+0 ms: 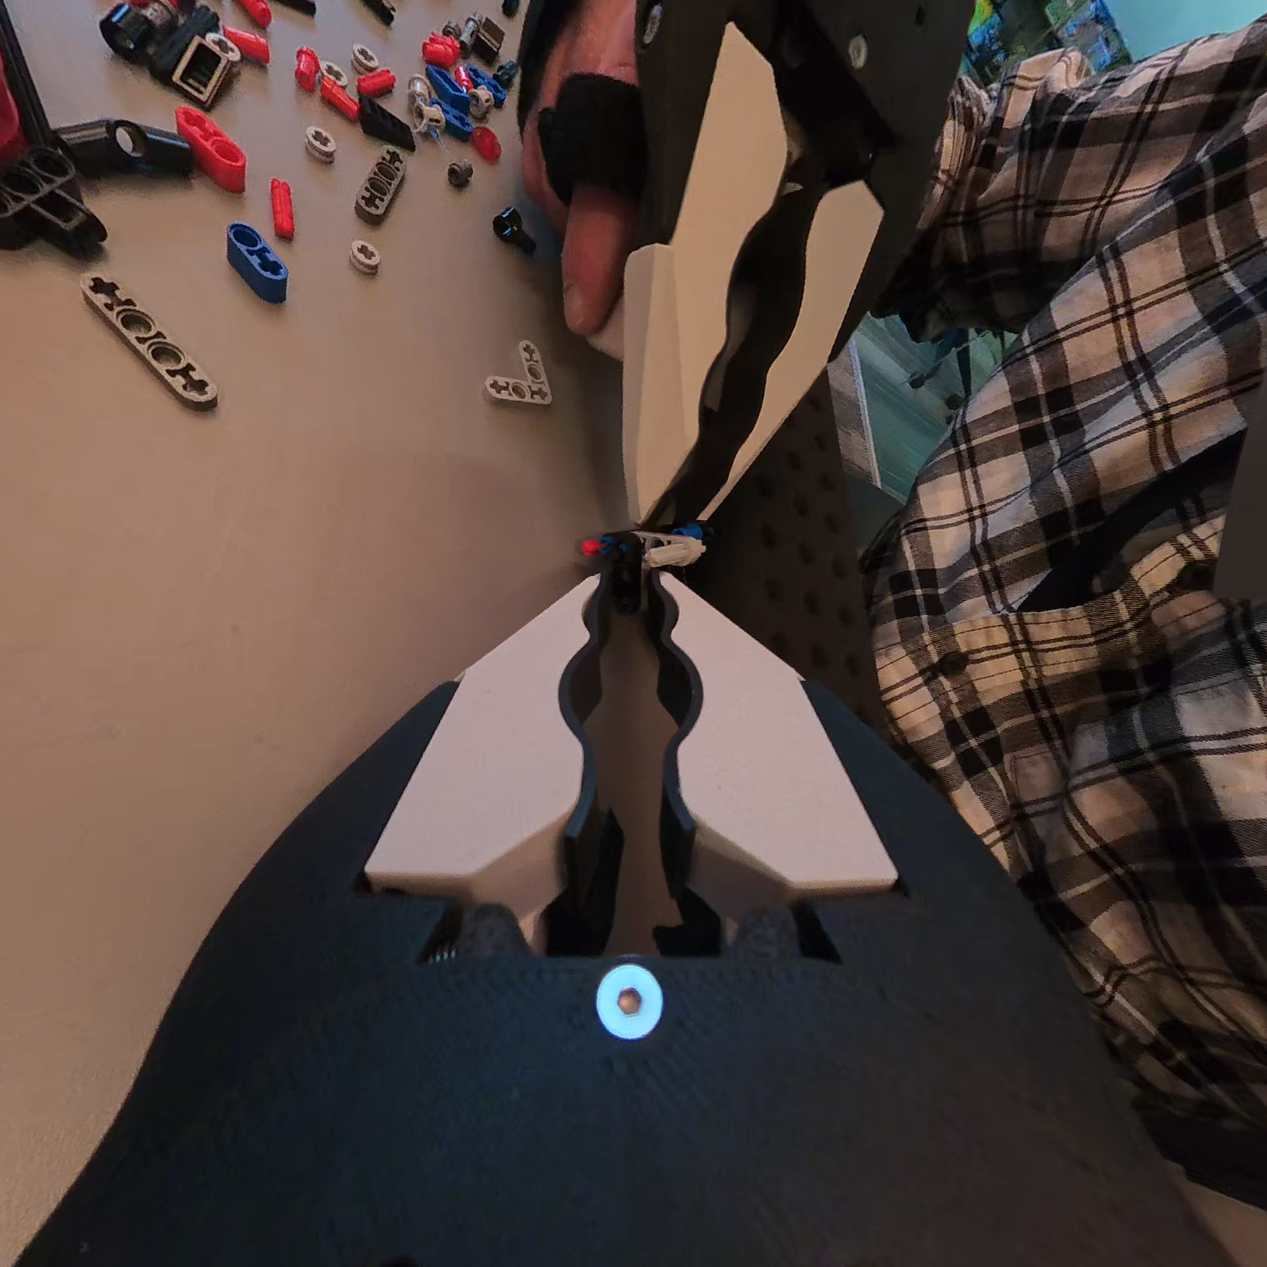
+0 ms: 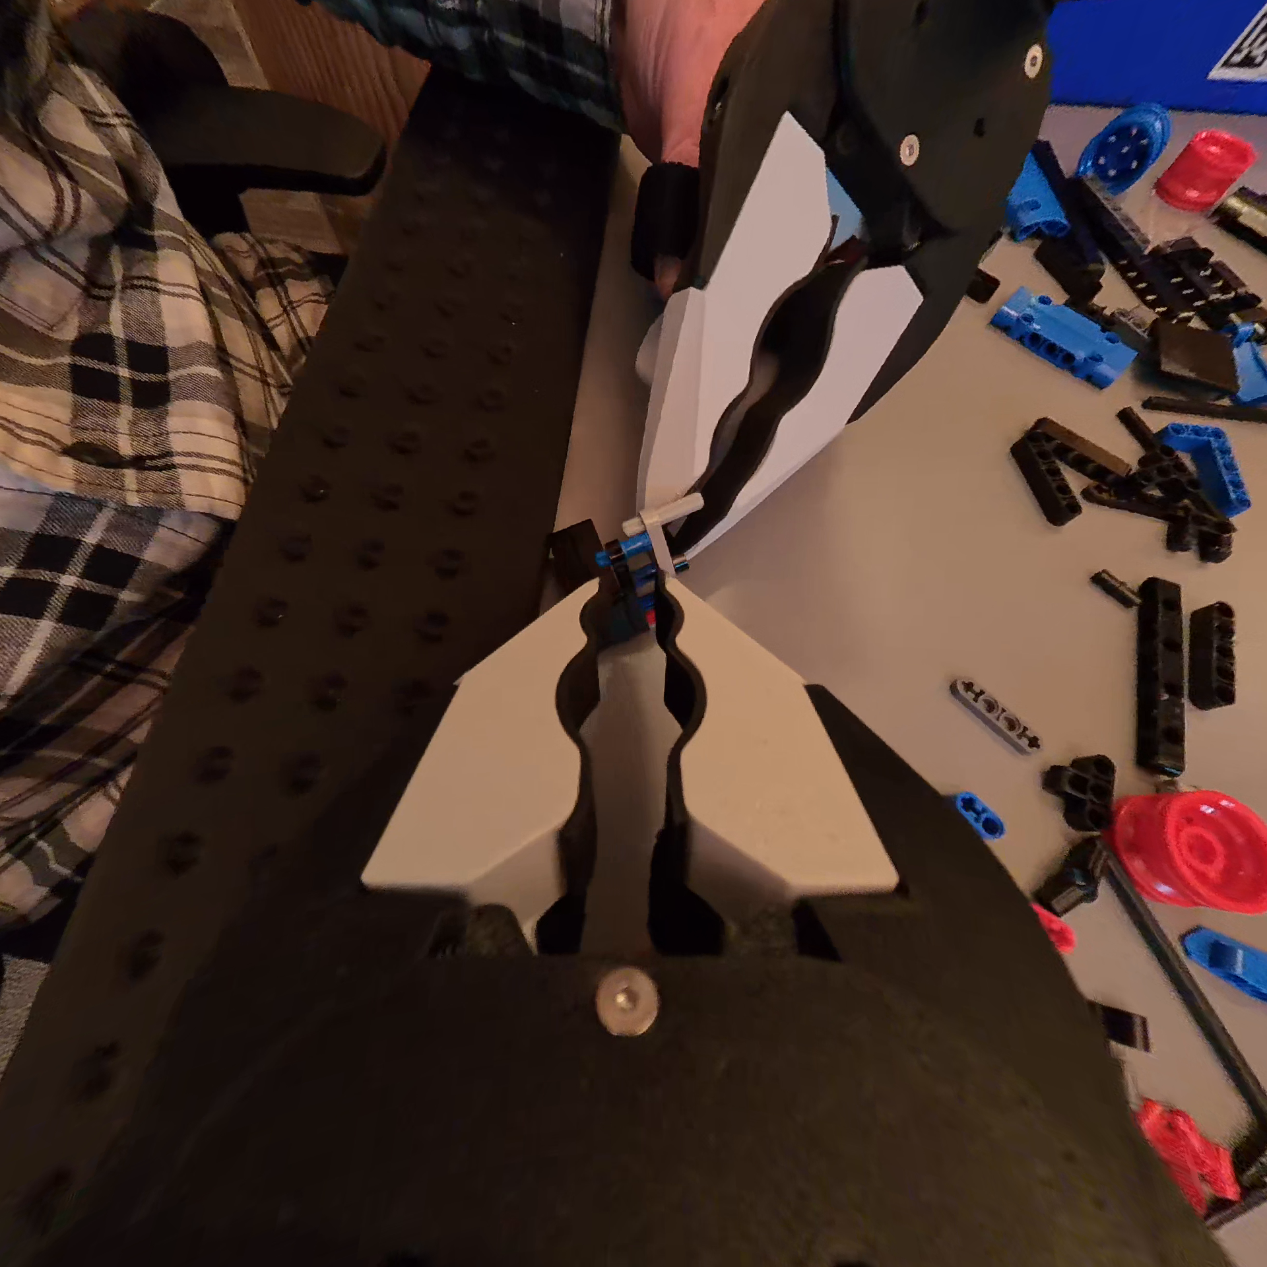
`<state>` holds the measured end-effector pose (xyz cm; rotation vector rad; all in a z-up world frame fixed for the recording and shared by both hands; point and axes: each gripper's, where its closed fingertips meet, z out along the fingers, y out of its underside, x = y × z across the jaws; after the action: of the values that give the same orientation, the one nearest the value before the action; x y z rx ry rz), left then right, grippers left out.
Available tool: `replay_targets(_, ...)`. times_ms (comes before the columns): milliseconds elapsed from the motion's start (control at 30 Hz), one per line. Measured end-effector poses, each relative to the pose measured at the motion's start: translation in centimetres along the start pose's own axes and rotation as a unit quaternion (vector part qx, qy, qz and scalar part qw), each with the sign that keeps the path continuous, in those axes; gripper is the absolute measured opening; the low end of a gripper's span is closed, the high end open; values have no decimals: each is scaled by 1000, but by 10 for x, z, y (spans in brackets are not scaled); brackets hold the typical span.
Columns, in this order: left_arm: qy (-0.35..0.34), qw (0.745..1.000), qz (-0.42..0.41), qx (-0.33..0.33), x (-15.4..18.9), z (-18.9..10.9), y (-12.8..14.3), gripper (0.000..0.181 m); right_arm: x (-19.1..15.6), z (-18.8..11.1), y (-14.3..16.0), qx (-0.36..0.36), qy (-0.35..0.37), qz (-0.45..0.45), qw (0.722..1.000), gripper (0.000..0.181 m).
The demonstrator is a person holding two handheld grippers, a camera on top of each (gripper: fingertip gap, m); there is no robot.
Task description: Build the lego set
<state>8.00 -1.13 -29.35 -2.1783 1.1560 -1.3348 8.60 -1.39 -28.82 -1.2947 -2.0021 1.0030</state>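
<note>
A small lego assembly [image 1: 668, 548] of black, blue, red and white parts hangs above the beige table [image 1: 308, 651], pinched from both ends. My left gripper [image 1: 627, 593] is shut on its black beam. My right gripper [image 1: 675, 517] comes in from above, tips closed on the white and blue end. In the right wrist view my right gripper [image 2: 634, 607] is shut on the black and blue part of the assembly [image 2: 641, 559]. The left gripper [image 2: 685, 531] meets it from above at the white cross-shaped piece. The contact points are partly hidden by the pads.
Loose parts lie at the left view's upper left: a grey beam [image 1: 147, 339], a blue short beam [image 1: 257, 260], red connectors [image 1: 212, 147]. The right view shows red wheels [image 2: 1193, 850], black beams [image 2: 1159, 679], blue parts [image 2: 1056, 336]. A black studded plate [image 2: 384, 480] borders the table; a plaid-shirted person [image 1: 1063, 548] sits close. The black studded plate [image 2: 384, 480] is about equally far from each gripper, around 8 cm.
</note>
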Motion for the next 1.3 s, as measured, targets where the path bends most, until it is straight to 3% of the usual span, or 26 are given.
replay_targets(500,-26,999,32,-15,-2,3,3,8,-3,3,2,-10,-10,5,1000,3)
replay_targets(1300,-105,991,78,-39,-5,9,3,6,1,-4,8,-24,-3,11,1000,12)
